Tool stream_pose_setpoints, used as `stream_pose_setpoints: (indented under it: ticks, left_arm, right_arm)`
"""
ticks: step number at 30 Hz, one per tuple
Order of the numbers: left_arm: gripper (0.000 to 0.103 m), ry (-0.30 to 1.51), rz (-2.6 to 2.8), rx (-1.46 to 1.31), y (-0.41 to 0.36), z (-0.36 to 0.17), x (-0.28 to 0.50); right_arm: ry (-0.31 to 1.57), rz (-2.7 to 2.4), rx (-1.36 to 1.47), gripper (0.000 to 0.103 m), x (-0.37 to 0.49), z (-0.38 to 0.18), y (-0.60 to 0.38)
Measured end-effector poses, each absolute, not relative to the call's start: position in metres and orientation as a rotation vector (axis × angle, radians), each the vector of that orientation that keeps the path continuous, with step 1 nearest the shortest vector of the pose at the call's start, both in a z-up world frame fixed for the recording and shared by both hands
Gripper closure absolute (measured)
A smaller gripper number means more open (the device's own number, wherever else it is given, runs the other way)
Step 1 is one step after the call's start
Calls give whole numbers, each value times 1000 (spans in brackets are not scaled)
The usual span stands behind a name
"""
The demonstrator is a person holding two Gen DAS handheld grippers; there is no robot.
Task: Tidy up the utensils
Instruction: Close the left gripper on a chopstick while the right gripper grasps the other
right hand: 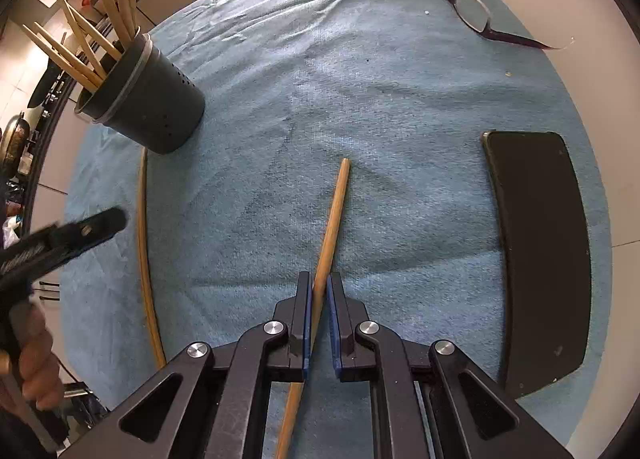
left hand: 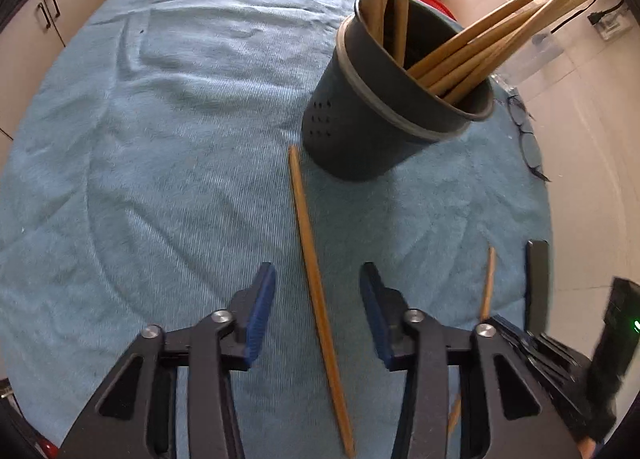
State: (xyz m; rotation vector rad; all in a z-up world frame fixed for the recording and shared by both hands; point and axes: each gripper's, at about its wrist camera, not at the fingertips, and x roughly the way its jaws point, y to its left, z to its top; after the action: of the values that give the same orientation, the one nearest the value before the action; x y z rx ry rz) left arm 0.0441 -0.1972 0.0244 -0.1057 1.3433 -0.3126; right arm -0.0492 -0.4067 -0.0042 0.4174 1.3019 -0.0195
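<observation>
Chopstick (right hand: pixel 330 235), light, stiff, slippery, sits clamped near mid-length in right tongs (right hand: pixel 319 291); left tongs (left hand: pixel 318 291) gape around another chopstick (left hand: pixel 316 279).

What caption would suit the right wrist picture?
Right gripper shut on a wooden chopstick lying on blue cloth, dark holder nearby.

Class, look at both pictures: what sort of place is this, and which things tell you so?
Most likely a home kitchen: cabinet doors behind the towel-covered table, cookware on a counter, and a dark holder full of wooden chopsticks.
</observation>
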Motion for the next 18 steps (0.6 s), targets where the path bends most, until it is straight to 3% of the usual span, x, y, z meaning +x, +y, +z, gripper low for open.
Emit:
stream_pose_setpoints:
  ticks: [3,5,12,13,15,18]
  left_arm:
    - [90,1349,-307,-73,-204,15,44]
    - [94,1349,-303,-56,-203,8,41]
    - [95,1322,-305,-72,-182,7,14]
    - [95,1319,-298,-70,-178,7,10]
    - [95,1309,-299,-71,-172,7,1]
    - [95,1286,-299,-49,-171,10,-3]
  right_arm:
    - [1294,-16,421,95,-50,-2,-409]
    - [1289,-15,423,95,-50,0,-411]
    - [1297,-6,475,94,-49,0,-423]
    - [1298,-10,477,93,-48,0,-424]
    - [1305,-19,478,80,-45,-2,-425]
    - [1313,-30,484,78,-40,-6,-424]
